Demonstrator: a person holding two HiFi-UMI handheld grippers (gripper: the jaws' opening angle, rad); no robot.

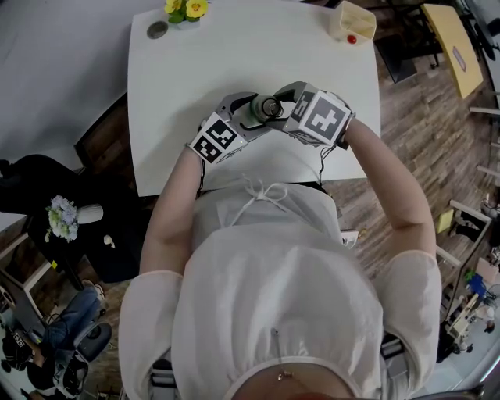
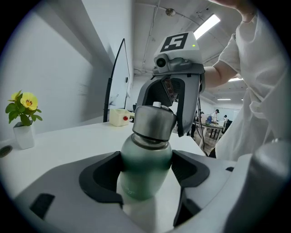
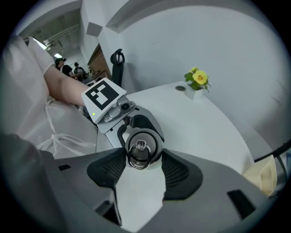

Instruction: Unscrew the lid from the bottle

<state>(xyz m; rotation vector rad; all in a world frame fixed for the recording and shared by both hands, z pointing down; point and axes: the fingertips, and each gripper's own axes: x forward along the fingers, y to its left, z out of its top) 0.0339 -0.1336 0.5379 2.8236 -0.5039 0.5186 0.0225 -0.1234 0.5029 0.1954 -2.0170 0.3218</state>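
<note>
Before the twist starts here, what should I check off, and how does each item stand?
1. Left gripper clamped on the bottle body: ok.
2. Right gripper closed on the lid: ok.
3. Lid seated on the bottle's neck: ok.
4. Bottle base resting on the table: cannot tell.
5. Flower pot and box well away from both grippers: ok.

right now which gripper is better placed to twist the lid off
Right. The right gripper has its jaws closed on the lid, facing it end-on, so it can likely turn it. The left gripper clamps the green bottle by its body and steadies it.
</note>
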